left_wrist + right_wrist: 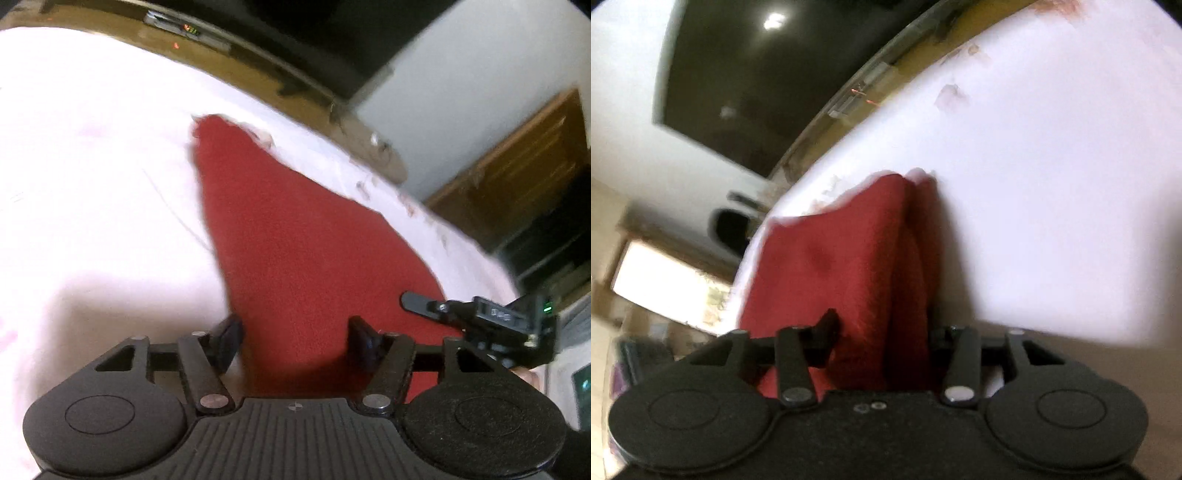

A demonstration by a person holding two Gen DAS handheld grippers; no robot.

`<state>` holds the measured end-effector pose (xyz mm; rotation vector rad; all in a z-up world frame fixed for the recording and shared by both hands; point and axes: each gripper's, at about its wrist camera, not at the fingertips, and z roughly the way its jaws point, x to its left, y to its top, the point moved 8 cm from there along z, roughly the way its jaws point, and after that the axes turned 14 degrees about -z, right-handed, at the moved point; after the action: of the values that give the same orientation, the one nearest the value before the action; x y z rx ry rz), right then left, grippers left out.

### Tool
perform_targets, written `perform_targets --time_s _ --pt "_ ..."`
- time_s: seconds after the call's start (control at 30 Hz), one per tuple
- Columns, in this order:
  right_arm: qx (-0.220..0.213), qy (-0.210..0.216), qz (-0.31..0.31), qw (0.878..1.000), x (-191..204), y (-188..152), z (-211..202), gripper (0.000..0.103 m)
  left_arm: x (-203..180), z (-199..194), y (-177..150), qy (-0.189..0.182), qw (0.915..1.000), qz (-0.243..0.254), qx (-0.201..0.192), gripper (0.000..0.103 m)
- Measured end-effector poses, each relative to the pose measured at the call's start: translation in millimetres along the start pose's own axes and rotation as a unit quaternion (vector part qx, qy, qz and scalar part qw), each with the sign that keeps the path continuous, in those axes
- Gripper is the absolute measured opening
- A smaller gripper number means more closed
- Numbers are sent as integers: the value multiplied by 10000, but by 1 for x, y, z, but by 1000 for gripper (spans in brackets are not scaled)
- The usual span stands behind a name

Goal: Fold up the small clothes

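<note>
A red cloth (295, 229) lies spread on the white bed sheet (92, 184), running from the far edge toward me. My left gripper (295, 338) hovers over its near end, jaws wide apart, with cloth below them and neither pad pressing on it. In the left wrist view the right gripper (417, 303) reaches in over the cloth's right edge. In the right wrist view the red cloth (849, 258) rises in a bunched fold that fills the gap of my right gripper (882, 332). The cloth hides its right fingertip.
A wooden bed frame (258, 66) curves along the far side of the sheet, with a dark screen (746, 74) on the wall behind it. A brown wooden cabinet (517, 166) stands past the bed's right edge. The bare sheet (1052, 184) spreads to the right of the cloth.
</note>
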<state>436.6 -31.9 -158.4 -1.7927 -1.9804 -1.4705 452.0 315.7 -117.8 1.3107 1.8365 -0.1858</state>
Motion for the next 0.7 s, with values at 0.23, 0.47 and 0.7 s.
perform_targets --time_s 0.23,0.47,0.7 --pt "-550 -1343 -1219 9819 14 24 -59 47 -19 -62 4 497 9870 714 -1353 82" --pt "-170 -1483 -3148 9374 87 15 -26 35 -67 -5 -23 753 9775 1572 -1187 82" --pt "256 -2451 -3322 9105 58 -1 -19 36 -79 -8 -40 1039 9615 2213 -1257 82"
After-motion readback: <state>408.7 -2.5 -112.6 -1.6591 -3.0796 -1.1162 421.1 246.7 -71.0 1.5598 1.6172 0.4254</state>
